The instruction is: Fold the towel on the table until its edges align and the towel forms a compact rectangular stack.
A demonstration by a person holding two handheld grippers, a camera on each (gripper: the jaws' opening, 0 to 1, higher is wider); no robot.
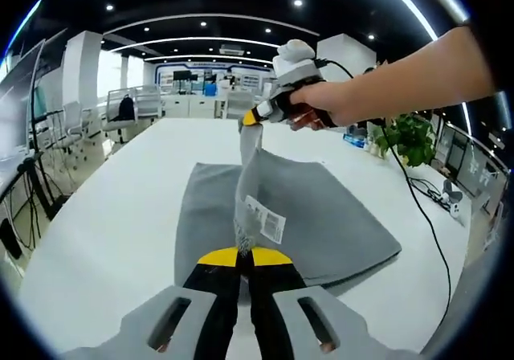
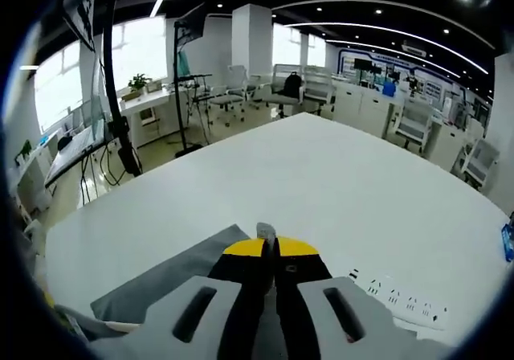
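The left gripper (image 1: 243, 255) has its fingers pinched tight on a corner of the grey towel (image 1: 321, 215), just beside the white label (image 1: 265, 217). Across from it, the right gripper (image 1: 250, 119), held in a hand (image 1: 321, 103), clamps another corner, lifted off the white table (image 1: 104, 215). The towel's edge hangs between them; the rest lies flat.
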